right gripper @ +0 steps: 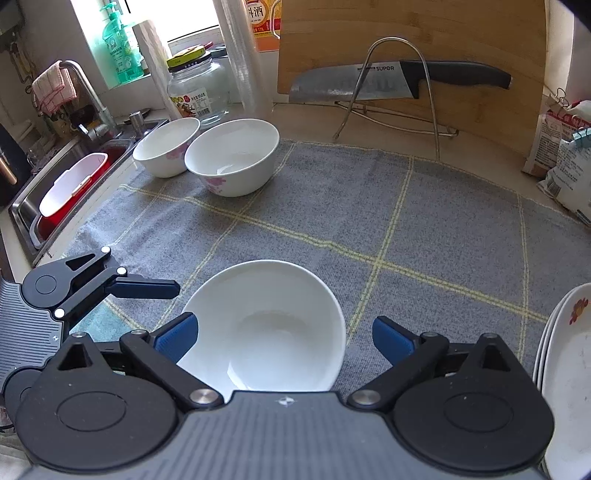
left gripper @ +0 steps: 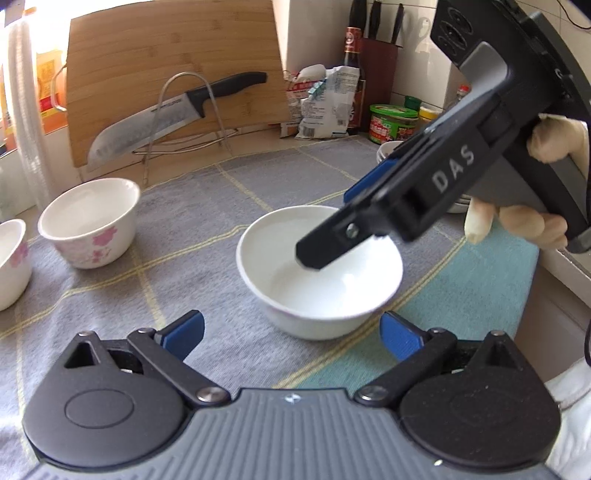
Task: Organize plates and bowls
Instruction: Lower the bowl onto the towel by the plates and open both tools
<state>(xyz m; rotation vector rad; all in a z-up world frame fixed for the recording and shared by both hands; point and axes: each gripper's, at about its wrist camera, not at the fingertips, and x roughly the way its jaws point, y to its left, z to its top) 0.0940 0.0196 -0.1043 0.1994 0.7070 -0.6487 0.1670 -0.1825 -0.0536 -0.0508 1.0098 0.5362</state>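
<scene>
A grey checked cloth point(right gripper: 424, 206) covers the counter. At the far side a bamboo cutting board point(right gripper: 424, 33) leans on the wall with a knife point(right gripper: 391, 79) on a wire rack. A stack of plates point(right gripper: 565, 369) lies at the right edge. Two flowered bowls point(right gripper: 232, 155) stand side by side at the far left. The plain white bowl point(right gripper: 266, 325) sits near, in the middle. The right gripper point(right gripper: 284, 339) is spread above it; the left gripper point(left gripper: 291, 332) is also spread, just beside it.

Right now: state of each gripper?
Left gripper: open, holding nothing, just short of the plain white bowl.
Right gripper: open, holding nothing, poised over that bowl.
</scene>
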